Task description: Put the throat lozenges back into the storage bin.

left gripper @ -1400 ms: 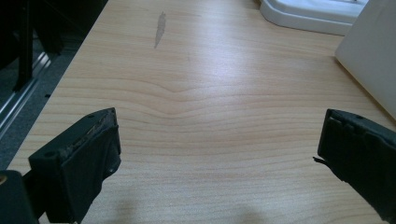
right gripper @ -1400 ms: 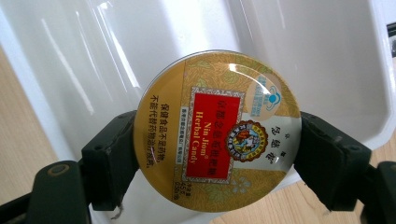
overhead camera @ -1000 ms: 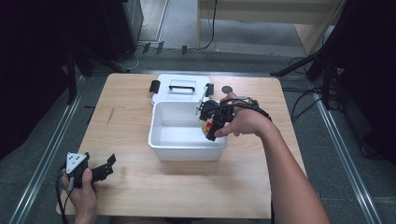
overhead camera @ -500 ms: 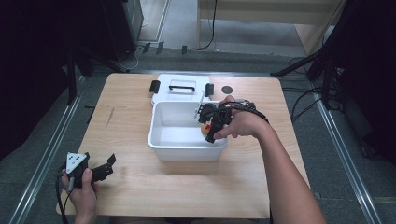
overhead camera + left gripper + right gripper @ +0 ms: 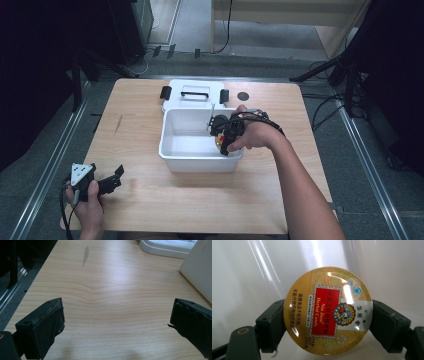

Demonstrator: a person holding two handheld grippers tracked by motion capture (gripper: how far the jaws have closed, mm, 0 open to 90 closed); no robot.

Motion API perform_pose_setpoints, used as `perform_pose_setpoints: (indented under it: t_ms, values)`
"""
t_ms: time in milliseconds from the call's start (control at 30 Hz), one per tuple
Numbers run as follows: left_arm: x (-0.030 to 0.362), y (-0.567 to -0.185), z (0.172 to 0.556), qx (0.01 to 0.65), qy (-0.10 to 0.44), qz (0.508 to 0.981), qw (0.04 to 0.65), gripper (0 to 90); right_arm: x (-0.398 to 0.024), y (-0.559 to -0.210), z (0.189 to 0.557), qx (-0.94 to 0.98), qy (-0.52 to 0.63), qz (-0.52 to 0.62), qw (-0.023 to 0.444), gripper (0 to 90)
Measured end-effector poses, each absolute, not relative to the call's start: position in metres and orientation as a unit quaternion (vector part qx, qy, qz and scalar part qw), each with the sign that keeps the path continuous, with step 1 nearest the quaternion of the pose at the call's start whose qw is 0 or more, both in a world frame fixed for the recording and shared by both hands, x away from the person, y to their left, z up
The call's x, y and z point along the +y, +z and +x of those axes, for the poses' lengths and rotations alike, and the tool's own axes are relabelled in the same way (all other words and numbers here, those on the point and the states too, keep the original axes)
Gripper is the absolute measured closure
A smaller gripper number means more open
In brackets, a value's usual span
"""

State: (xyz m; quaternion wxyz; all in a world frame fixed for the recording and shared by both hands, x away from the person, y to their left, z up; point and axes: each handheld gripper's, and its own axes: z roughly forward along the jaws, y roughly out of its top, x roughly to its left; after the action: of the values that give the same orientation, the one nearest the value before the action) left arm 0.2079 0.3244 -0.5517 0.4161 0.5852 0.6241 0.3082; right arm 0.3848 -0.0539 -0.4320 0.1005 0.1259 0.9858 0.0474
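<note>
Lowered slightly since before: right hand-held gripper, clamped on round yellow candy tin, inside white bin near its right wall. Left hand-held gripper, jaws apart, idle on bare table; lid behind bin.

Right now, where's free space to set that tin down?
Bin floor left of the right tool holding the candy tin is bare. So is the table between bin and left tool, and right of the bin. Crowded behind: the lid.
</note>
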Motion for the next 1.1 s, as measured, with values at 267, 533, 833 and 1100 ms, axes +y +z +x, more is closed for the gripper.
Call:
perform_pose_setpoints:
  t_ms: [267, 533, 833, 1100]
  values:
    - [0.3243, -0.5517, 0.2079, 0.624, 0.308, 0.585, 0.416, 0.0, -0.0506, -0.4367, 0.3856, 0.987, 0.035, 0.123, 0.099, 20.5]
    - [0.3242, -0.5516, 0.2079, 0.624, 0.308, 0.585, 0.416, 0.0, -0.0495, -0.4375, 0.3871, 0.989, 0.024, 0.122, 0.080, 20.2]
    - [0.3243, -0.5516, 0.2079, 0.624, 0.308, 0.585, 0.416, 0.0, -0.0498, -0.4381, 0.3876, 0.989, 0.024, 0.122, 0.078, 19.9]
    - [0.3242, -0.5516, 0.2079, 0.624, 0.308, 0.585, 0.416, 0.0, -0.0514, -0.4347, 0.3858, 0.988, 0.030, 0.124, 0.082, 19.1]
